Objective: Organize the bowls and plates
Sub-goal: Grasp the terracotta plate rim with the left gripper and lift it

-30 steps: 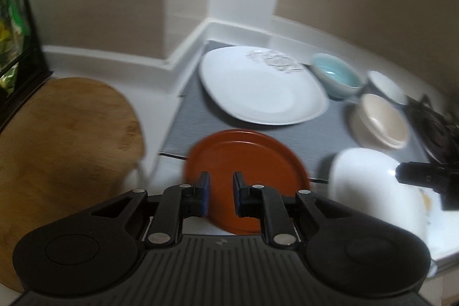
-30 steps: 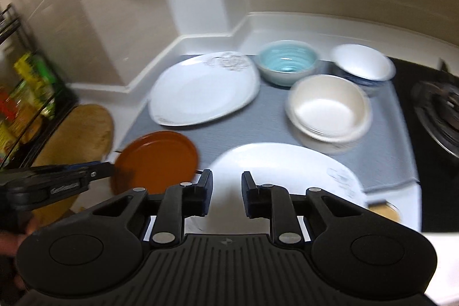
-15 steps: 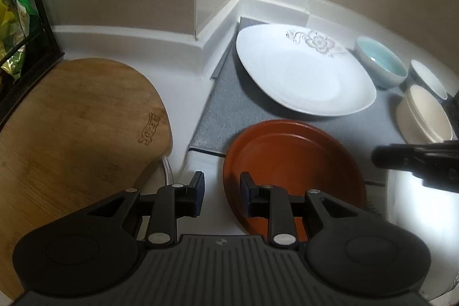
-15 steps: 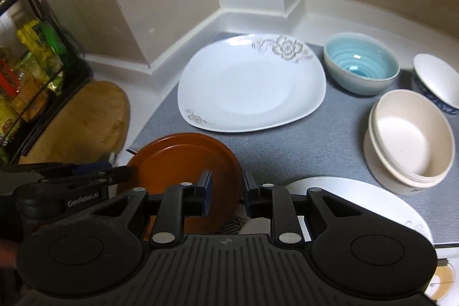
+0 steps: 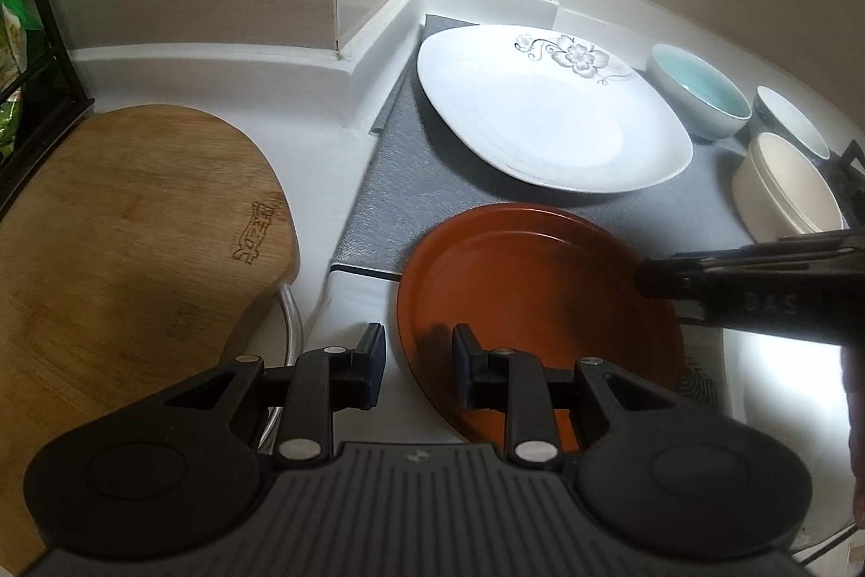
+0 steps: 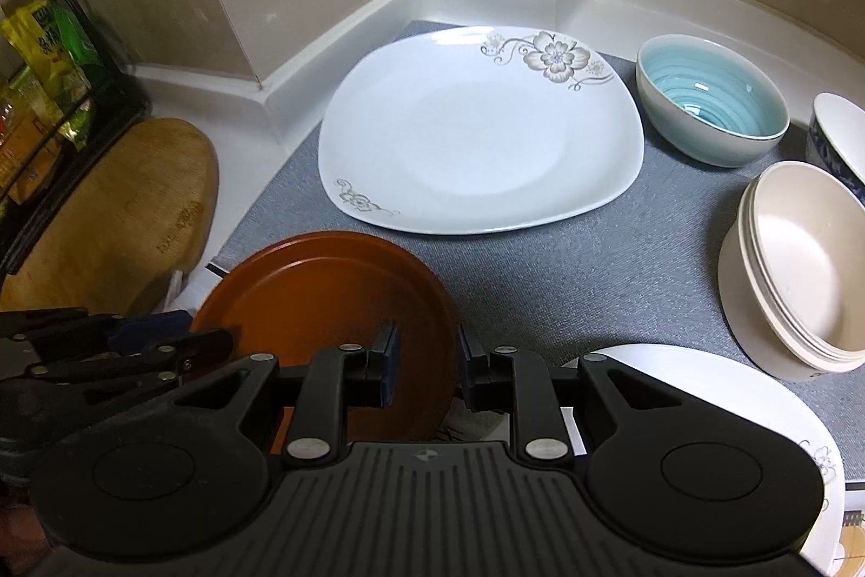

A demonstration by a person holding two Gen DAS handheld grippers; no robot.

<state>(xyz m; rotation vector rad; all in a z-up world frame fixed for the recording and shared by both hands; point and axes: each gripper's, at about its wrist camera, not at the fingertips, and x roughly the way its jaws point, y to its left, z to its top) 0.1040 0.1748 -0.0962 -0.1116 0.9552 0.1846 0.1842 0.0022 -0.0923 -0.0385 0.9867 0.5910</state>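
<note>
Both tongs close in on the brown plate (image 5: 532,296), which sits at the near edge of the grey mat (image 6: 567,274), half off it onto the white bench (image 5: 335,166). The left tongs (image 5: 415,360) stand part open, straddling the plate's near-left rim, one pad outside it and one over the plate; no pinch yet that I can see. The right tongs (image 6: 427,366) are also part open, set across the plate's right rim, and whether the pads press on it I cannot tell.

This looks like the pick-up step: the brown plate is the one being collected, probably to stack with the others. The next move calls for both to close on the rim and lift level.

Room is tight. The big flowered plate (image 6: 476,133) lies just behind, a second white plate (image 6: 703,393) just to the right, and the stacked cream bowls (image 6: 800,263) and the blue bowl (image 6: 711,101) lie further right. The wooden board (image 5: 124,252) fills the left. Straight up is the free way out.
</note>
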